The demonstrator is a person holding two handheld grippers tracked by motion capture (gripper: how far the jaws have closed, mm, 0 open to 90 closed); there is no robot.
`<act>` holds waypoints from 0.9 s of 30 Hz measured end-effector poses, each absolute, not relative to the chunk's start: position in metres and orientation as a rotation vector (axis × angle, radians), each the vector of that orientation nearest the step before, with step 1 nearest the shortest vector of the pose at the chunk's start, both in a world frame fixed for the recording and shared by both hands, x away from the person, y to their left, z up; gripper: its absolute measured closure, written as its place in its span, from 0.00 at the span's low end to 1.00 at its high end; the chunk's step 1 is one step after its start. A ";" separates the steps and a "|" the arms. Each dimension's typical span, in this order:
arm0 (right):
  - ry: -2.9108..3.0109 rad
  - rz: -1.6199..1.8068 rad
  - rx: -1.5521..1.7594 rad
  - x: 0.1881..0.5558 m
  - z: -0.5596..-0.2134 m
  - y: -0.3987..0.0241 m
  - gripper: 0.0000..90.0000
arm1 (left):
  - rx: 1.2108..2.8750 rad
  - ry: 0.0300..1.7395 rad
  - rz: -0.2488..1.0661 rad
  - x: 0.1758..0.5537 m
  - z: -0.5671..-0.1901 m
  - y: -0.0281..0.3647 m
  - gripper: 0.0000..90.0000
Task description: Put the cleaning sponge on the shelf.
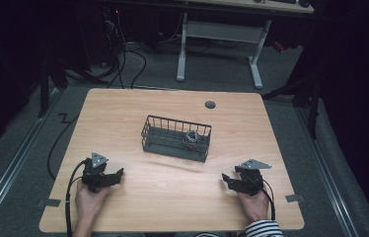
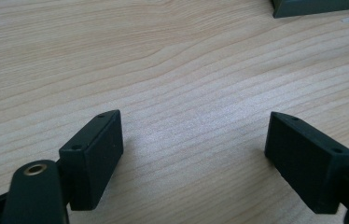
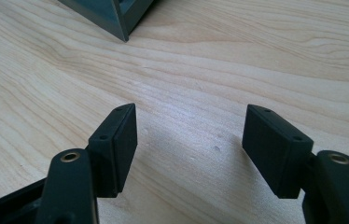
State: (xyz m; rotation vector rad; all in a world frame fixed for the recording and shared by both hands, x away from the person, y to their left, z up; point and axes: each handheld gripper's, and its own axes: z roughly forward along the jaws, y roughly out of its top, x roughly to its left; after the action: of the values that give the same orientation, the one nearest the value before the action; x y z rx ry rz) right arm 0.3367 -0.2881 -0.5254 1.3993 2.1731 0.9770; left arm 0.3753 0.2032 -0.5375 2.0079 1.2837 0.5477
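Basket [image 1: 175, 139] of dark wire sits mid-table [image 1: 123, 113], well apart from left gripper [image 1: 116, 175] and right gripper [image 1: 227, 180]; both grippers rest near the person's edge, jaws parted and empty.

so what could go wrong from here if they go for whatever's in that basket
1. The small object sits low in the right end of the wire basket; open jaws reaching in could catch the bars.
2. The basket looks light and unanchored, so a bump may slide it across the table.
3. Both grippers, left and right, start far away.
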 end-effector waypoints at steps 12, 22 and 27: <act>2.162 0.958 1.371 0.334 -0.531 -0.287 0.38 | 2.008 1.285 0.548 0.375 -0.537 0.203 0.22; 2.165 0.911 1.339 0.333 -0.531 -0.283 0.36 | 2.007 1.286 0.548 0.375 -0.538 0.203 0.22; 2.165 0.911 1.340 0.333 -0.531 -0.283 0.36 | 2.006 1.293 0.549 0.376 -0.538 0.203 0.20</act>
State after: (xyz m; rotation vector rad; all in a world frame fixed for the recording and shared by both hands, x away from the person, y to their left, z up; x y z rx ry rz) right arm 0.3331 -0.2834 -0.5311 1.3397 2.1653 0.9111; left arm 0.3756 0.2030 -0.5376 2.0056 1.2935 0.5489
